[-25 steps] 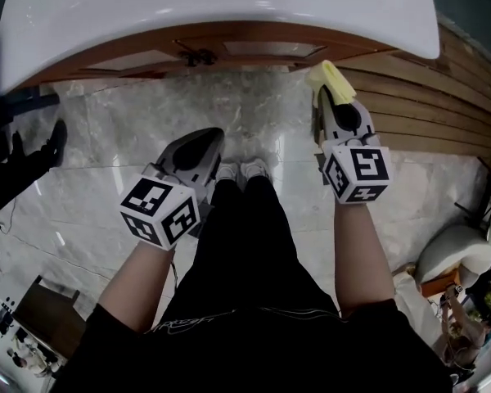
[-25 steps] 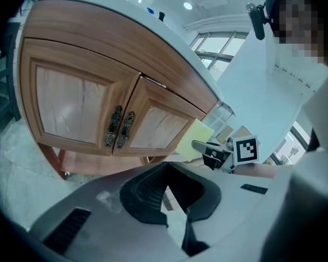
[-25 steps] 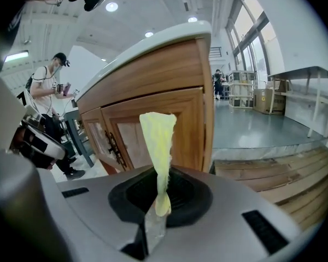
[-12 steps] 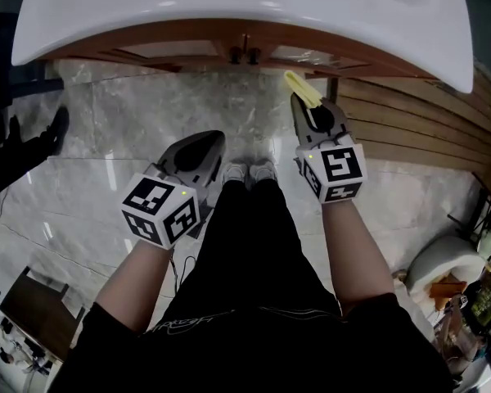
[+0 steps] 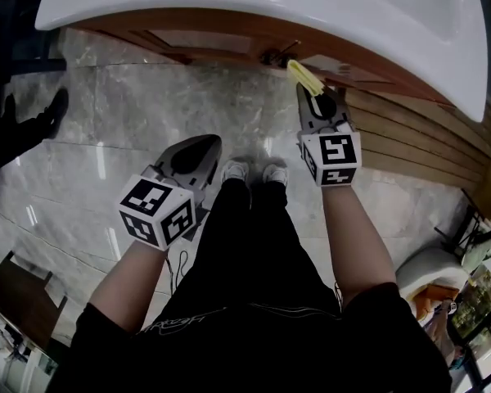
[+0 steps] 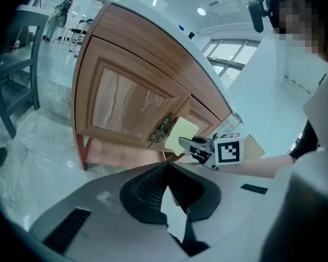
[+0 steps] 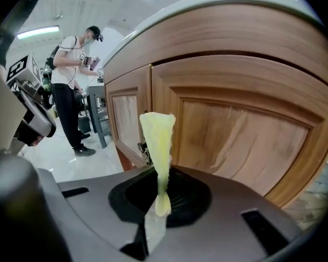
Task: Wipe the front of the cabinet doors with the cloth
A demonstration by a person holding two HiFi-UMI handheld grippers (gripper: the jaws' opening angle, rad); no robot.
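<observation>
Under a white countertop (image 5: 254, 6) stands a wooden cabinet with two panelled doors (image 6: 126, 105) (image 7: 235, 135) (image 5: 188, 43) and dark metal handles (image 6: 163, 129) (image 5: 277, 56) where they meet. My right gripper (image 5: 311, 97) (image 7: 162, 201) is shut on a yellow cloth (image 5: 303, 76) (image 7: 157, 141), which stands up from the jaws close to the handles (image 7: 144, 146). The left gripper view shows the cloth (image 6: 183, 135) flat next to the door seam. My left gripper (image 5: 206, 144) (image 6: 165, 165) hangs lower and further from the cabinet, shut and holding nothing.
Grey marble floor (image 5: 147, 105) runs in front of the cabinet, with wooden slats (image 5: 409, 146) to the right. My legs and shoes (image 5: 250, 172) are below the grippers. A person (image 7: 71, 86) stands far off to the left beside chairs (image 6: 11, 75).
My right gripper has carried the cloth forward and left, from beside the cabinet's right end up to the door handles. The left gripper has hardly moved.
</observation>
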